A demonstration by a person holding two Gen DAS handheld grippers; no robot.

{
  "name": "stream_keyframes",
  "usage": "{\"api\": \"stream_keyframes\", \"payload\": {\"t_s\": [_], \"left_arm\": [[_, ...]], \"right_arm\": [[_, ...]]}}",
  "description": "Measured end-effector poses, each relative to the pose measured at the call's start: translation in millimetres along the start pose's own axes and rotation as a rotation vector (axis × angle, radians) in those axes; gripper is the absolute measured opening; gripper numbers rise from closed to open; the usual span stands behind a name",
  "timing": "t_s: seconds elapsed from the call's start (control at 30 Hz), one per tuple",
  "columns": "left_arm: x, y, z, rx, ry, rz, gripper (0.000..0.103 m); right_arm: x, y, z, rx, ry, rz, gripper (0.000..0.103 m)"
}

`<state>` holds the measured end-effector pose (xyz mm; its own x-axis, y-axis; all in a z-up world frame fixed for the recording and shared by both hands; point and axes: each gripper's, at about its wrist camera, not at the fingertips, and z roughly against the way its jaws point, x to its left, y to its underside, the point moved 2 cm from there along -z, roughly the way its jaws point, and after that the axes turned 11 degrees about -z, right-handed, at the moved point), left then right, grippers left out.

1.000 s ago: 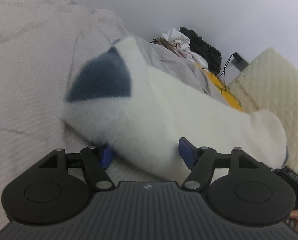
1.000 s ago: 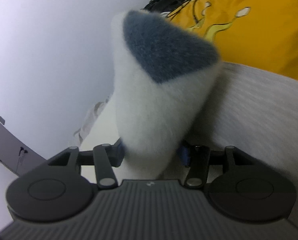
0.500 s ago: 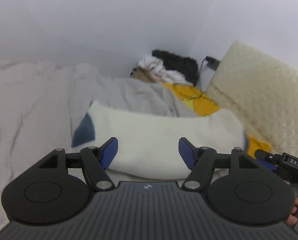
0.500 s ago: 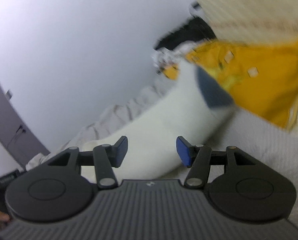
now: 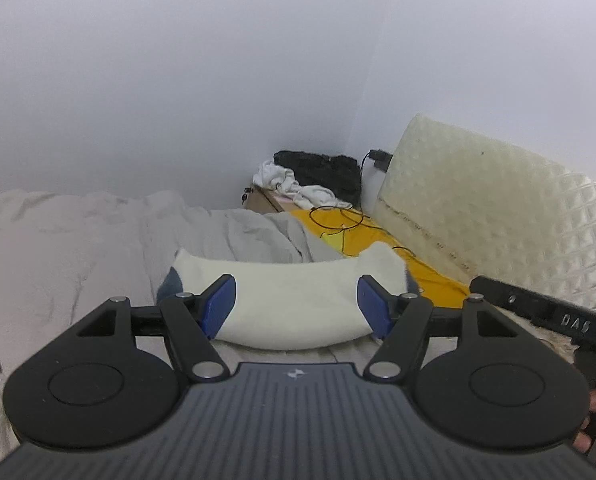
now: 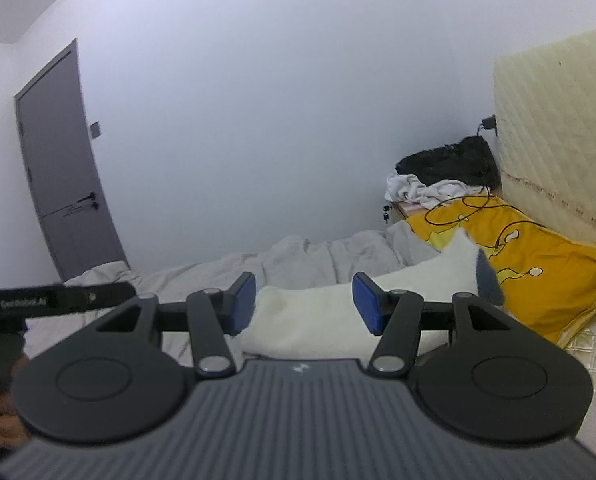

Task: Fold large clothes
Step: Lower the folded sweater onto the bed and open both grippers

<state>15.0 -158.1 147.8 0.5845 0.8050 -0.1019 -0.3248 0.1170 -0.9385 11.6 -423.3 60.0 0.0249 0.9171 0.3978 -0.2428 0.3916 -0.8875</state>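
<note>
Lying crosswise on the bed (image 5: 57,248), the folded white fleece garment (image 5: 289,300) sits ahead of both grippers. Left gripper (image 5: 296,304) and right gripper (image 6: 304,306): fingers apart, holding nothing. Neither hand looks clearly nearer.

We see a white fleece garment (image 5: 293,300) with slate-blue patches at 9 and 3 o'clock ends. Left claw (image 5: 296,304): black body, blue pads (image 5: 217,309), grey ribbed housing. Right claw (image 6: 304,306): same scheme. Bedding (image 5: 77,248) pale grey, plain. Pillow (image 6: 538,264) at 3 o'clock in the right wrist view is mustard yellow with a pale yellow cartoon print; black cable (image 6: 466,208) looped on it. Mattress pad (image 5: 498,208) cream, diamond-quilted. At 12 o'clock in the left view, a white cloth (image 5: 285,182) beside a black heap (image 5: 322,170). Door (image 6: 61,184) grey, black handle. Walls white.
</note>
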Motion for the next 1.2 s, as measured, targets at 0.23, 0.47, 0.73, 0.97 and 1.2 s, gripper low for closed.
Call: {"api": "stream_keyframes", "payload": {"t_s": [0.23, 0.47, 0.73, 0.97, 1.2], "left_arm": [[-17.0, 19.4, 45.3, -0.003, -0.015, -0.033, 0.072], [-18.8, 53.3, 65.4, 0.007, -0.036, -0.044, 0.072], [-19.0, 76.6, 69.5, 0.034, -0.051, -0.075, 0.072], [-16.9, 87.8, 58.6, 0.052, -0.052, -0.074, 0.073], [-10.2, 92.3, 50.7, 0.071, -0.060, -0.072, 0.086]], "right_arm": [[15.8, 26.8, 25.9, 0.028, 0.022, 0.024, 0.058], [27.7, 57.1, 38.1, 0.062, 0.050, 0.039, 0.058], [37.8, 84.3, 44.6, 0.101, 0.080, 0.057, 0.058], [39.7, 101.2, 37.7, 0.120, 0.112, 0.049, 0.058], [36.9, 108.8, 31.5, 0.128, 0.138, 0.045, 0.058]]}}
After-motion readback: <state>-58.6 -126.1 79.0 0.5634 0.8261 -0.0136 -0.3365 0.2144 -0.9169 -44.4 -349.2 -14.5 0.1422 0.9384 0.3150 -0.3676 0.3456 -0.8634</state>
